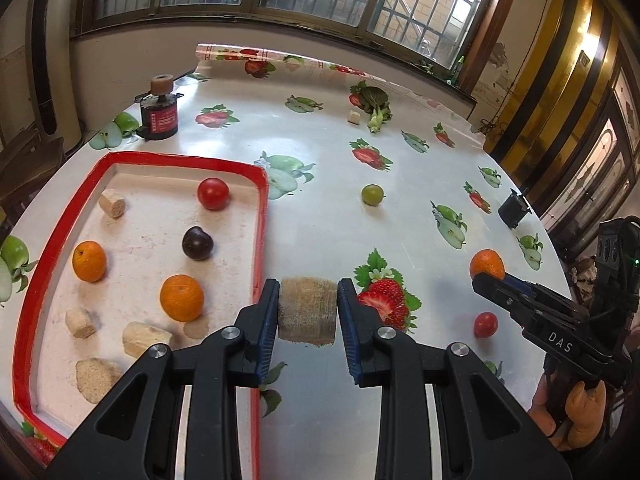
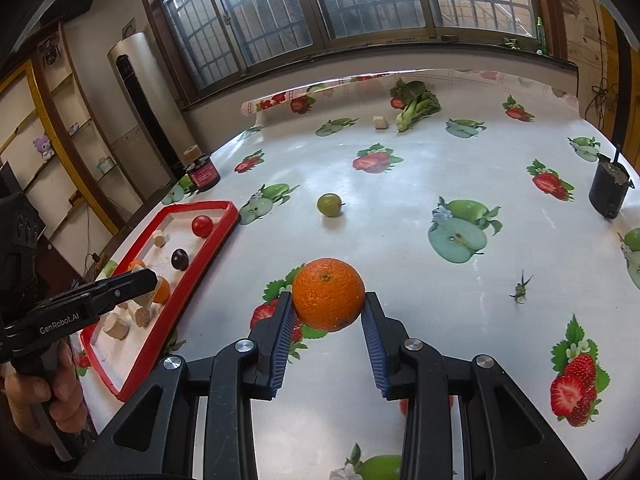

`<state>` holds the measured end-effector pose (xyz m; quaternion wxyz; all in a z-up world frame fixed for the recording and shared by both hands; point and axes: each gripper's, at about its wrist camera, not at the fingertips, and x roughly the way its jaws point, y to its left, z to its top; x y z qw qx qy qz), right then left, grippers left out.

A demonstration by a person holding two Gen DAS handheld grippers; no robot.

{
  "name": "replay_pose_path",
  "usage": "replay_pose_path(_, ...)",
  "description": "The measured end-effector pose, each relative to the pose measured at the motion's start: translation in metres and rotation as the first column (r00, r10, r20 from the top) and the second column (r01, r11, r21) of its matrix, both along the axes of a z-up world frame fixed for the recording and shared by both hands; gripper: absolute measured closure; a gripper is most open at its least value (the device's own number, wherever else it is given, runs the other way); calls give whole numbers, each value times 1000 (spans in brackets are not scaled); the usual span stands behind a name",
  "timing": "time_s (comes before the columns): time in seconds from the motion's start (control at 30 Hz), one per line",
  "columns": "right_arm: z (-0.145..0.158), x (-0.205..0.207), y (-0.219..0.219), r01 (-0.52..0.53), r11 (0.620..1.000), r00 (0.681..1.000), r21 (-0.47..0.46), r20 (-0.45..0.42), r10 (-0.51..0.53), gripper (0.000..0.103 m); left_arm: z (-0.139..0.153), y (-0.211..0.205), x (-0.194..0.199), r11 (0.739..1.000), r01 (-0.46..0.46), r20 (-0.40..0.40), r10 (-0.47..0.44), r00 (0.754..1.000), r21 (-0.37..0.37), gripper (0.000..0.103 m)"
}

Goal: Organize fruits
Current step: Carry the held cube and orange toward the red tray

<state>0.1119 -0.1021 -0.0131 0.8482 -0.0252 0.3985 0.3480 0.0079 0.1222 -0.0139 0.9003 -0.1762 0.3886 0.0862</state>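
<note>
- Table, fruit-print cover: bears the red-rimmed tray at left plus loose items well apart across the top.
- Tray contents: two oranges, one red tomato, one dark plum, several tan blocks.
- Left gripper: pinching a tan fibrous block between both blue pads, held just right of the tray rim, clear of the table.
- Right gripper: clamped on an orange, carried above the table, well right of the tray.
- Step in hand, by judgement: transport of both held items toward the tray.
- Next move, left: carry over the rim, lower onto a bare patch among the blocks, then release.
- Next move, right: travel left to the tray, set down beside the other oranges, avoiding the left gripper.
- Loose on the table: green fruit, small red tomato, leafy vegetable.
</note>
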Motion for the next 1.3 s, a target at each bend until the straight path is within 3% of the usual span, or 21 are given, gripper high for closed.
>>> replay_pose_path(0.7,3,-37,64,-141,990,990,-7,-2,141,68,-6,36,-40,997,-82,-8,82,997,-3,77)
replay_pose_path(1.3,1,-79,114,-275,961,962,-23,-3,275,68,-12,79,-88,983,-182,-14,182,983,-22,76)
